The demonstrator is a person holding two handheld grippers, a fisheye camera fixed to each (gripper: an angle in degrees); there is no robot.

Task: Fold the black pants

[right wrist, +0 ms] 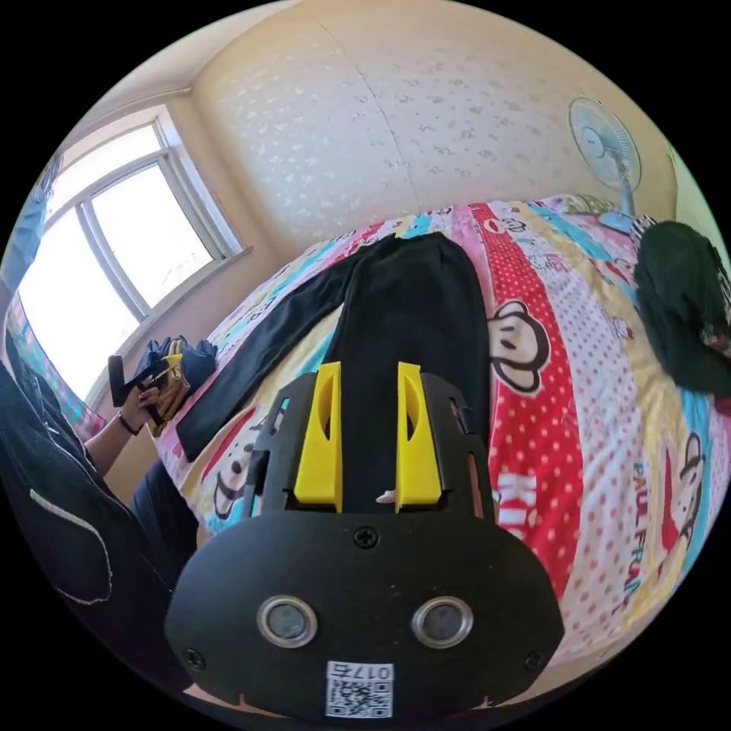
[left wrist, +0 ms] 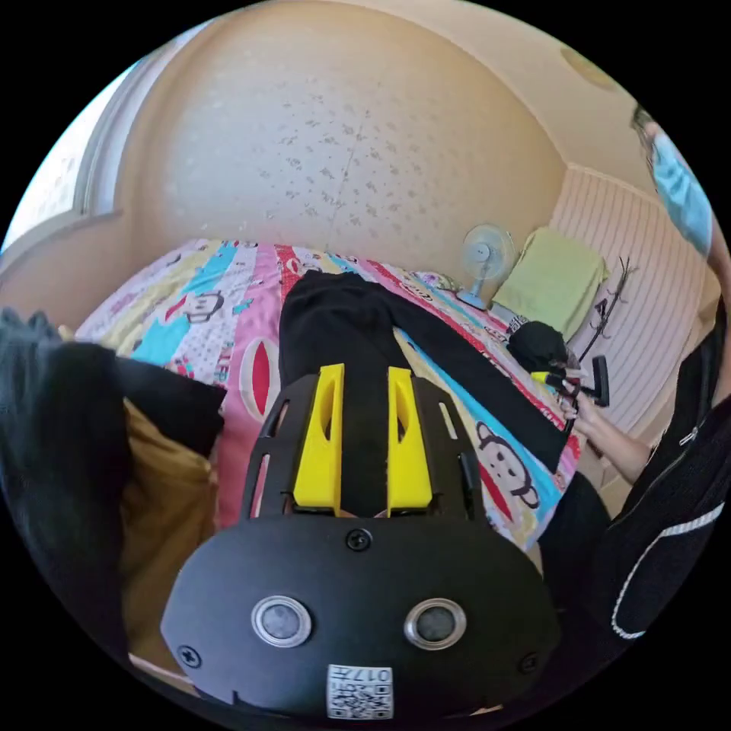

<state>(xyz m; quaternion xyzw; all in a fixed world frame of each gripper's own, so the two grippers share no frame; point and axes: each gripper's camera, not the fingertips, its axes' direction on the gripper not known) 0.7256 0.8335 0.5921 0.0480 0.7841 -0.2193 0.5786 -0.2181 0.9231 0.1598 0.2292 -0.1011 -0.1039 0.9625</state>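
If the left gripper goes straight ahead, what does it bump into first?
Most likely the black pants spread on the bed: the left gripper has its open jaws framing them. How far off is unclear.

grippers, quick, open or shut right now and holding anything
left gripper: open, jaws apart over one leg of the black pants, holding nothing.
right gripper: open, jaws apart over the other pant leg, holding nothing.

Left gripper view looks along the bed [left wrist: 228, 304] from its near edge, towards the wall [left wrist: 343, 152]; right gripper view looks likewise from farther along that edge; both share the pants [left wrist: 343, 320], fan [left wrist: 486, 255], and each other's gripper.
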